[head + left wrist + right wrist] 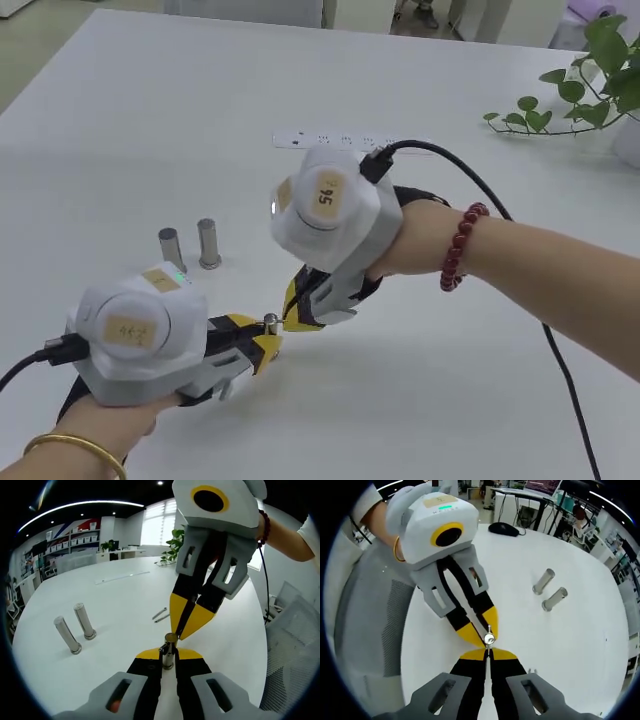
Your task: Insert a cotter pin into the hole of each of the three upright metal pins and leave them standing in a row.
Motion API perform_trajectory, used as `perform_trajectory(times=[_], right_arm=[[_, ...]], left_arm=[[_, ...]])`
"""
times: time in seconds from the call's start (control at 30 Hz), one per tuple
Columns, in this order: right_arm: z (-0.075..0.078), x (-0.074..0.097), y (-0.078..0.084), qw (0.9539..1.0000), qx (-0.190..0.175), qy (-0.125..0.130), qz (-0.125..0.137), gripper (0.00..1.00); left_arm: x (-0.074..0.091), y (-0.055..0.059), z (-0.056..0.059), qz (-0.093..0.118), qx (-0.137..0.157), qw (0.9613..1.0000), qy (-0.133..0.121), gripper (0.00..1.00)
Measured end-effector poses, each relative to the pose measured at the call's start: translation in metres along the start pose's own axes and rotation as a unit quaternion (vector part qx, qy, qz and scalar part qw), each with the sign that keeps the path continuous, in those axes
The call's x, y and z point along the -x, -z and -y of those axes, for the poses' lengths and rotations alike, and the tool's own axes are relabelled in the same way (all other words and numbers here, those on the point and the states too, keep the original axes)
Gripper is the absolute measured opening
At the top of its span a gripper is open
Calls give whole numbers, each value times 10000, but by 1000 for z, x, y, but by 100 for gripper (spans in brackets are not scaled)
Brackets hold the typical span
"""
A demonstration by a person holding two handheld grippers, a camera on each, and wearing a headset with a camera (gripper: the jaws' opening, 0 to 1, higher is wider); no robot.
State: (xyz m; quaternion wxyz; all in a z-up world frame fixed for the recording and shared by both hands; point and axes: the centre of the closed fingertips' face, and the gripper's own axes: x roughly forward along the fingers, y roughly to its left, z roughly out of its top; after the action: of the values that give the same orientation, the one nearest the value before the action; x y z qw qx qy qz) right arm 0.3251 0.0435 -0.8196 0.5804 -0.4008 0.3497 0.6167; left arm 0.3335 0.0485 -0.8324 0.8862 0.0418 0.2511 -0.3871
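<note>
Item held: a short silver metal cylinder pin with a flanged base, standing roughly upright, long axis crosswise to the jaws gripping it. Its top end is facing the right gripper and is showing end-on, as a bright disc, in the right gripper view. Surface is showing polished and plain.

The left gripper is clamping this pin between its yellow-tipped black jaws, low on the shaft. Whether the base is touching the white table cannot be told.

The right gripper is coming in from 12 o'clock in the left gripper view, jaws pressed together, tips meeting the pin's top. Whether anything thin is pinched between them is too small to tell.

Two matching silver pins are standing upright just beside each other, at 10 o'clock from the held pin in the head view. Two thin cotter pins are lying flat on the table at 12 o'clock from the held pin in the left gripper view.

Markings: the tan label on the right gripper's housing is reading "56"; the left gripper's label is handwritten and not reliably legible.
</note>
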Motion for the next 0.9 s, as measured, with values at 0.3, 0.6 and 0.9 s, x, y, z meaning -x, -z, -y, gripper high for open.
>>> perform_trajectory(times=[0.3,0.6,0.9], right_arm=[[-2,2,-3,9997,-153,6,200,6],[2,9,10,9987,-431,114,228,11],[-2,6,6,9977,-493,91,459,6]], left_arm=[[0,1,0,54,171,9998,18,8],[0,2,1,83,87,9999,-26,8],[0,3,0,84,86,9999,-39,8]])
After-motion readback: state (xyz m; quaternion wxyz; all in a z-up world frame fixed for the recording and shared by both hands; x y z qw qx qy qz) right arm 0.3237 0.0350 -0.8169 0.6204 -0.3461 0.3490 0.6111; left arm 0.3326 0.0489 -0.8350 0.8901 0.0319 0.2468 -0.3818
